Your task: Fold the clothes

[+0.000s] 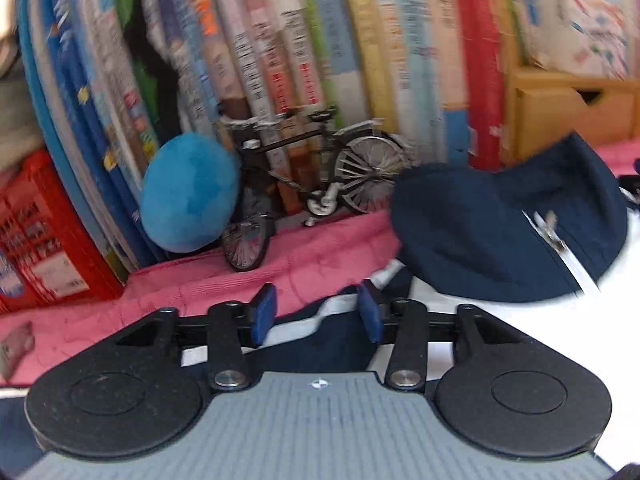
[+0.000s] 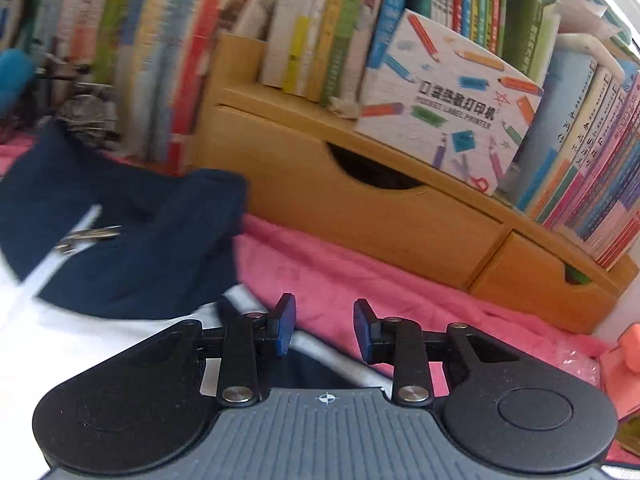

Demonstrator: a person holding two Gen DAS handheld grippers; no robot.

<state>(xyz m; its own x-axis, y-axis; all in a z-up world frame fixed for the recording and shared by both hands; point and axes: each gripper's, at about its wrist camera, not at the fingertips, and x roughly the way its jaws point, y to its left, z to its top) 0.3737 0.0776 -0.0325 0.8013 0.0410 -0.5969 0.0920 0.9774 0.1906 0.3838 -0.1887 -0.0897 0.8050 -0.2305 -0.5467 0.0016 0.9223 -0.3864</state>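
Observation:
A navy and white garment point(image 1: 500, 236) lies on a pink blanket point(image 1: 312, 264); its dark collar part with a white zipper strip bulges at the right of the left wrist view. My left gripper point(image 1: 316, 316) is open above a navy and white striped edge of the garment point(image 1: 320, 332), with nothing between its blue pads. In the right wrist view the same garment point(image 2: 132, 240) fills the left side. My right gripper point(image 2: 325, 330) is open over the garment's edge and the pink blanket point(image 2: 360, 272), gripping nothing.
A wall of upright books point(image 1: 280, 40) lines the back. A blue plush ball point(image 1: 188, 196) and a model bicycle point(image 1: 312, 184) stand before them. A wooden drawer unit point(image 2: 360, 208) carries a printed box point(image 2: 448, 116). A pink object point(image 2: 624, 364) sits at far right.

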